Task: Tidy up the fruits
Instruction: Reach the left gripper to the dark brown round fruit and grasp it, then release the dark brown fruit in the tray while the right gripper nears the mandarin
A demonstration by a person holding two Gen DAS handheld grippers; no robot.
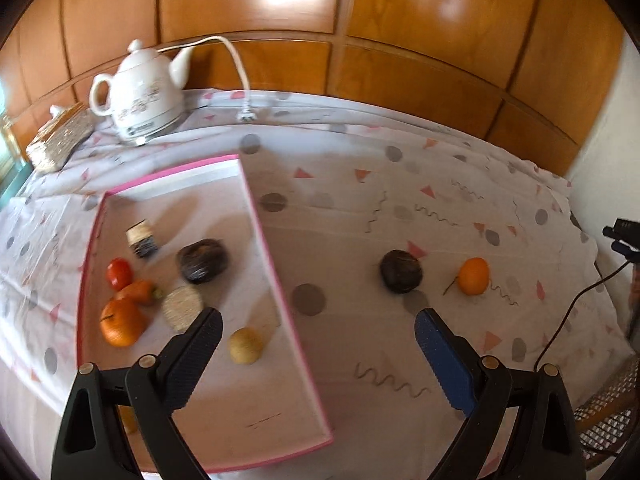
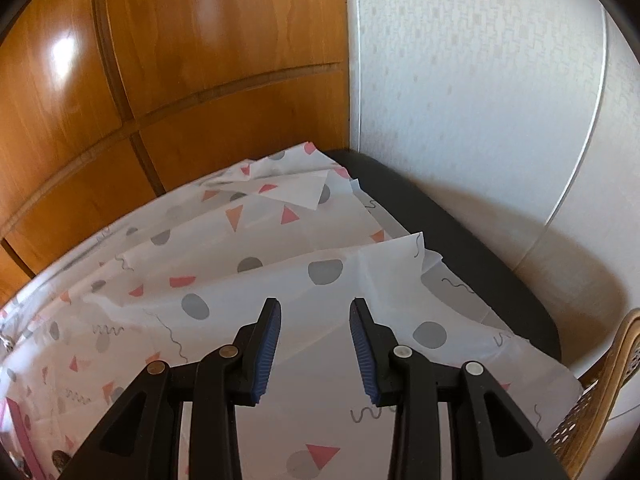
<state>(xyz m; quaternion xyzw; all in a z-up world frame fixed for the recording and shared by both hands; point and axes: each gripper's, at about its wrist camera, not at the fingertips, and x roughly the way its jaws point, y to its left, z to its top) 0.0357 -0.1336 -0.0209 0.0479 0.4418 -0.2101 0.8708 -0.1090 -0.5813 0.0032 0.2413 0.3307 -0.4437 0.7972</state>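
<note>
Far left on the table: box point(image 1: 56, 142) and kettle point(image 1: 138, 96), clear of your work. Tray point(image 1: 280, 284) next, already holding a tomato point(image 1: 119, 273), carrot point(image 1: 138, 291), orange fruit point(image 1: 120, 322), a dark round fruit point(image 1: 203, 261), a pale yellow one point(image 1: 246, 345), plus a striped block and a pale disc; blur makes those last two hard to name.

Your left gripper point(image 1: 316, 330) hangs over the tray's right wall, jaws spread wide, nothing between them.

Right of the tray, on the tablecloth point(image 1: 360, 208), two fruits not sorted yet: a dark fruit point(image 1: 401, 271) and, near it, a small orange point(image 1: 473, 276) with a stem.

Your right gripper point(image 2: 314, 346) points at bare cloth near the table corner, jaws only partly apart, empty.

Risks:
- Both loose fruits are round. An off-centre pinch will likely squirt one away, and the orange sits toward the table's right side.
- Left jaws straddle the tray wall. Drop straight down and you'll hit the rim, shift the tray and set its round fruits rolling.
- Cloth is loose and creased; a low finger could snag it and drag fruit along.
- Right jaws look too narrow for either fruit as they stand.
</note>
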